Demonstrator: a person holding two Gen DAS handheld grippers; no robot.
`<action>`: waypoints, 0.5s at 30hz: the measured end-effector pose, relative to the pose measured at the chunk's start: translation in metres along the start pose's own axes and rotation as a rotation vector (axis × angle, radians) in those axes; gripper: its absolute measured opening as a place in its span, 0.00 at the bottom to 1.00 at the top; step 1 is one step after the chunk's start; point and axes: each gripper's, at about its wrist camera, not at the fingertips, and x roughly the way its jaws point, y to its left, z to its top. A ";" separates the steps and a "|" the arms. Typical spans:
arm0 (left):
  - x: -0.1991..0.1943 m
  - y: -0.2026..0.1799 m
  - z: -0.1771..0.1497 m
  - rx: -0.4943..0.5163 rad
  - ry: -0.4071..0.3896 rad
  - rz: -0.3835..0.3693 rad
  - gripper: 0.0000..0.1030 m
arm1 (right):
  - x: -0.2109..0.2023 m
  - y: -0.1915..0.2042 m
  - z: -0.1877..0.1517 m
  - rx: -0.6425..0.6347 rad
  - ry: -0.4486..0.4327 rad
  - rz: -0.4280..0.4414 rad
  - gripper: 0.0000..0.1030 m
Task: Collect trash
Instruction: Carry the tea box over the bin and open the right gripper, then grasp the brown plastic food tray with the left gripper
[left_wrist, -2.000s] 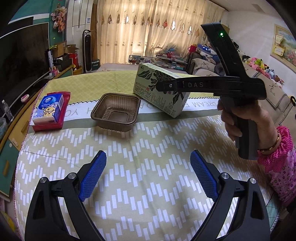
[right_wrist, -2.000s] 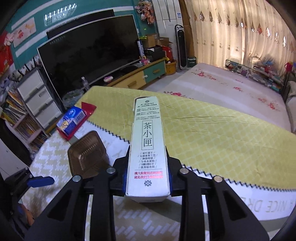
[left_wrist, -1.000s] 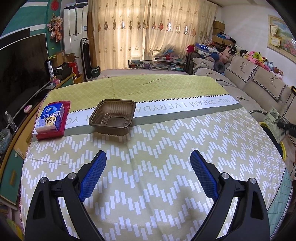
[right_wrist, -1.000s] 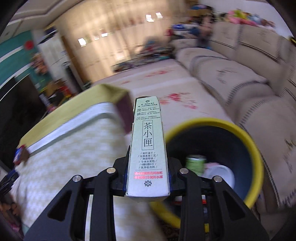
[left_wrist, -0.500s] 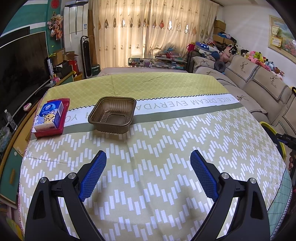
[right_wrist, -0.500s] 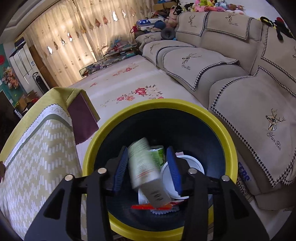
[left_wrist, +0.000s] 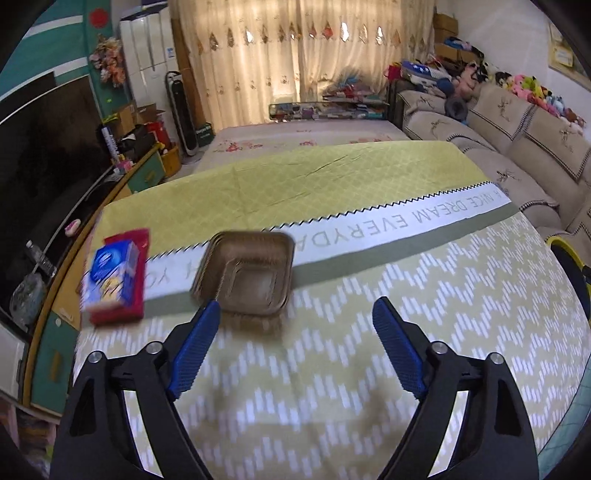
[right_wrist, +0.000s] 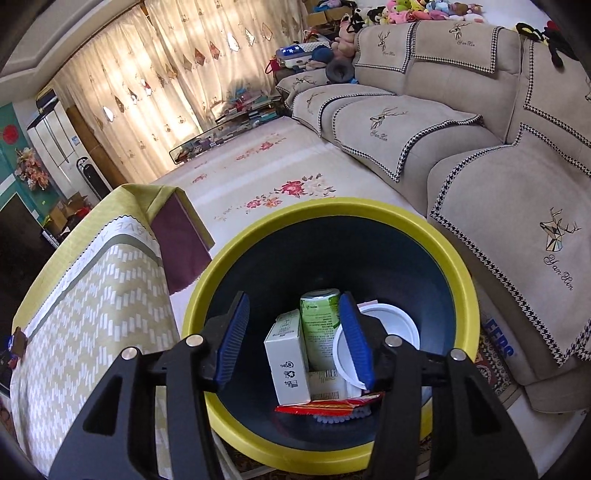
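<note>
My right gripper (right_wrist: 295, 338) is open and empty above the yellow-rimmed trash bin (right_wrist: 236, 251). The white tea box (right_wrist: 286, 360) stands inside the bin beside a green can (right_wrist: 320, 314), a white lid (right_wrist: 391, 326) and a red wrapper (right_wrist: 328, 406). My left gripper (left_wrist: 295, 347) is open and empty low over the table. A brown plastic tray (left_wrist: 247, 271) sits just beyond its left finger (left_wrist: 194, 349). A blue tissue pack (left_wrist: 112, 271) lies on a red packet (left_wrist: 122, 314) at the table's left.
The table has a yellow-green patterned cloth (left_wrist: 332, 369). A beige sofa (right_wrist: 480, 129) runs right of the bin. The bin's rim (left_wrist: 563, 245) shows off the table's right edge. A TV (left_wrist: 40, 147) and cabinet stand left.
My right gripper carried the tea box from the table to the bin, opened, and the box dropped in. My left gripper moved forward toward the brown tray.
</note>
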 end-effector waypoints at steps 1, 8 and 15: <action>0.007 0.000 0.005 0.004 0.011 0.007 0.76 | -0.001 0.000 -0.001 -0.001 -0.001 0.001 0.48; 0.040 0.001 0.025 0.003 0.065 0.039 0.72 | -0.010 0.000 -0.003 -0.009 -0.002 0.021 0.51; 0.062 0.002 0.028 -0.002 0.110 0.051 0.63 | -0.009 0.006 -0.004 -0.022 0.000 0.031 0.52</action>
